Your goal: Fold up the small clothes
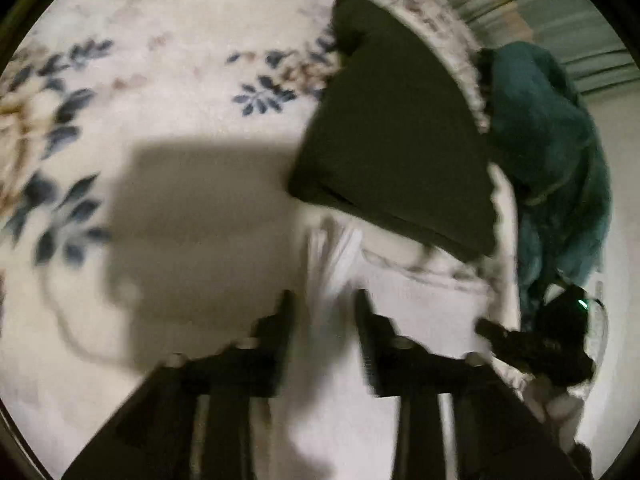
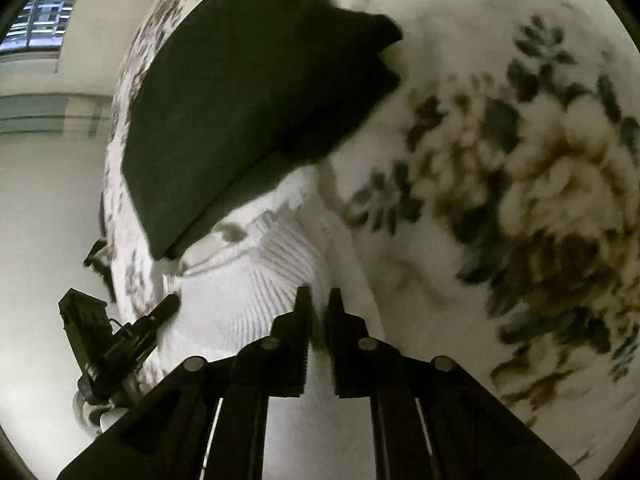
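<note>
A white ribbed garment (image 1: 420, 296) (image 2: 256, 292) lies on the floral bedspread (image 1: 168, 80) (image 2: 500, 168), close to its edge. My left gripper (image 1: 324, 304) is open, its jaws well apart over the white cloth, which shows between them. My right gripper (image 2: 319, 300) points down at the same garment with only a narrow slit between its jaws; white cloth shows in the slit, and no pinch is visible. A folded dark green garment (image 1: 392, 140) (image 2: 248, 112) rests just beyond the white one. Each gripper appears in the other's view at the garment's side: the right gripper (image 1: 532, 344), the left gripper (image 2: 120, 340).
A teal garment (image 1: 552, 152) hangs in a heap just past the bedspread's edge. Pale floor (image 2: 44, 208) lies below that edge. A window (image 2: 44, 12) is at the far left and a striped teal fabric (image 1: 568, 28) at the far right.
</note>
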Motion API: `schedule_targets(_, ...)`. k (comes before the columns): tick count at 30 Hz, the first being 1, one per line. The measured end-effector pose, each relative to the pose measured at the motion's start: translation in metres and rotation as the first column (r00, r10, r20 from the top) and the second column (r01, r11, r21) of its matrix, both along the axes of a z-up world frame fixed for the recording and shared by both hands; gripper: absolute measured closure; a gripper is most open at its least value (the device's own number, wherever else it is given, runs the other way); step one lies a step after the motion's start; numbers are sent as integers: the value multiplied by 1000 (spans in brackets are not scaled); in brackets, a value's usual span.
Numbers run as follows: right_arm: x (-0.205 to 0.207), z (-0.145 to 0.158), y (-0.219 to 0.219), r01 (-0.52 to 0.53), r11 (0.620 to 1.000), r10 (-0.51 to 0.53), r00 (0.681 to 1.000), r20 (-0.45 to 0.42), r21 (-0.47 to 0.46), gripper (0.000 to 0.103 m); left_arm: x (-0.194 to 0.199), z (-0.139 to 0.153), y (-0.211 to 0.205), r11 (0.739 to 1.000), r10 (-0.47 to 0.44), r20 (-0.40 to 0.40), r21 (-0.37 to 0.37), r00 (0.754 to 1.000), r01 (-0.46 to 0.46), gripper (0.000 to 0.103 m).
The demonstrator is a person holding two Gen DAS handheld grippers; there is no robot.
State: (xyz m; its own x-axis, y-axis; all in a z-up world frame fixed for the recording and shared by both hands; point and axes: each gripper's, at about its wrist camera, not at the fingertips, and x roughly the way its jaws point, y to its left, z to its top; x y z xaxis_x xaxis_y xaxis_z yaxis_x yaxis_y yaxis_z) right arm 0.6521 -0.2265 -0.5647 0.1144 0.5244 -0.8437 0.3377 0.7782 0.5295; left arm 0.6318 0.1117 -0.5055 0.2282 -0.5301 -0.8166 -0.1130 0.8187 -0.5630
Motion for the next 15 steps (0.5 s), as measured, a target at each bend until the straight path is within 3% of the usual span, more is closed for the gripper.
schedule_targets(1,-1,3,-2,-11,1000,11,1000,-5,15,67,-14,13,2,1000,7,21,-10,1000,-7,50)
schedule_targets(2,-4,9,-5,-22,999,22,1000,-2,29,56,-30,25,2,1000,20,41,-5,999,-20,28)
schedule_targets(3,-10,17,-9,-27,999,26,999,22,42,42,-54,35,7,999,43,64,3,997,-44,12)
schedule_targets(5,-32,31,-22,-60,997,57,997,46,51,33,-105,45,10,997,81,52,-1,995,-81,8)
schedule_targets(7,-50,37,-29,-88,994,86,996,36,57,14,-147,42,13,991,134,1,-22,991,-134,8)
schedule_targets(10,-77,37,-34,-133,989,133,991,1,72,5,-207,26,6,966,245,-101,-56,964,-252,8)
schedule_targets(15,-86,12,-30,-158,983,163,986,-42,98,0,-238,-25,-24,890,371,-207,-201,905,-410,8)
